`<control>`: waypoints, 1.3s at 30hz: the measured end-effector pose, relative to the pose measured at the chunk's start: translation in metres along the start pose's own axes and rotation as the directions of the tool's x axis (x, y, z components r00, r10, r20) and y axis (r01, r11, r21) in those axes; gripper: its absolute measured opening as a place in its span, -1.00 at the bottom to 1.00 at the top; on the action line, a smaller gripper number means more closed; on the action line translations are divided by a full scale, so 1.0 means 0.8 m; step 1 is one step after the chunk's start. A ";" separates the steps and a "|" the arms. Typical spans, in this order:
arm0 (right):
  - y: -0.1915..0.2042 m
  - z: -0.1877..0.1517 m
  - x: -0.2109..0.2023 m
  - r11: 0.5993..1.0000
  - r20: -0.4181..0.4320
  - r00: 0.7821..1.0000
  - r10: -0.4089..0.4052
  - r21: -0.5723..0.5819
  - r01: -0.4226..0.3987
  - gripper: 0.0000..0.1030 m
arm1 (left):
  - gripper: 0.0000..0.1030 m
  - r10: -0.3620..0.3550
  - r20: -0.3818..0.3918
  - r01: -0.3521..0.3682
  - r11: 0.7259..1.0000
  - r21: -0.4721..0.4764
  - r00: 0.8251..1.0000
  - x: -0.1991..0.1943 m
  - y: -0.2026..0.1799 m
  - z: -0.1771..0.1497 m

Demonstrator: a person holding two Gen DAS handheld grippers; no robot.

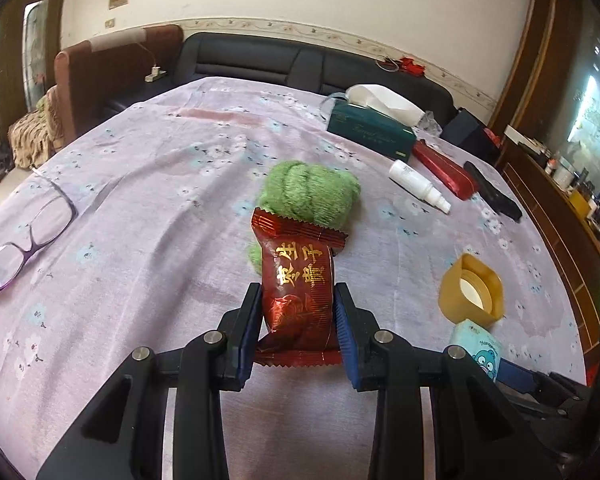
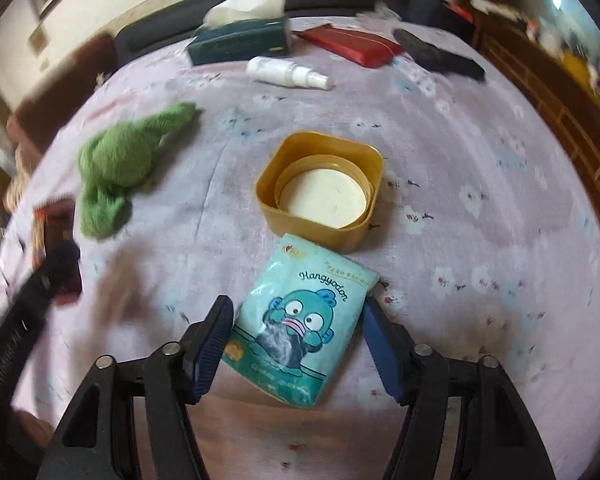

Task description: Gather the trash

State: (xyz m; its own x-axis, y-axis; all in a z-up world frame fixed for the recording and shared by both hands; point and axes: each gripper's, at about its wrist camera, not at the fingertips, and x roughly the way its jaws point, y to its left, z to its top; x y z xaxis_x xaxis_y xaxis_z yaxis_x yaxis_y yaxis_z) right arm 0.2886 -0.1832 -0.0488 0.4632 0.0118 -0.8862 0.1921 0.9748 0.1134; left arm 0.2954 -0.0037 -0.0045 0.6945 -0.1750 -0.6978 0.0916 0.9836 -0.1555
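My left gripper (image 1: 296,292) is shut on a dark red snack wrapper (image 1: 296,256) with gold lettering and holds it above the lilac flowered tablecloth (image 1: 160,184). The right wrist view shows this wrapper (image 2: 58,236) blurred at the left edge. A teal "Hangyodon" packet (image 2: 300,320) lies flat on the cloth, just in front of a yellow lid (image 2: 268,188). My right gripper (image 2: 296,312) points down over the packet, one finger on each side of it. Its jaws are open and the pads are not pressing. The packet (image 1: 478,344) also shows at the lower right of the left wrist view.
A green cloth (image 2: 116,160) lies left of the yellow lid. At the back are a dark green tissue box (image 2: 240,40), a white spray bottle (image 2: 288,72), a red pouch (image 2: 352,46) and a black remote (image 2: 436,54). Glasses (image 1: 28,236) lie at the left table edge.
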 end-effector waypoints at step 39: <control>-0.068 -0.052 -0.066 0.996 0.412 0.908 0.069 -0.080 -0.039 -0.25 | -0.35 -0.022 0.087 -0.004 0.956 0.293 0.996 -0.016 -0.085 -0.032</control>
State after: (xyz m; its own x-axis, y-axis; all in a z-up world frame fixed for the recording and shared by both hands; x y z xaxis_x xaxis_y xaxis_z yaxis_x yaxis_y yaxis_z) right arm 0.2176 -0.2276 -0.0269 0.7908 -0.0142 -0.6119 0.1041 0.9883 0.1116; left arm 0.2624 -0.0693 -0.0029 0.7518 -0.1924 -0.6307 0.2935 0.9542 0.0588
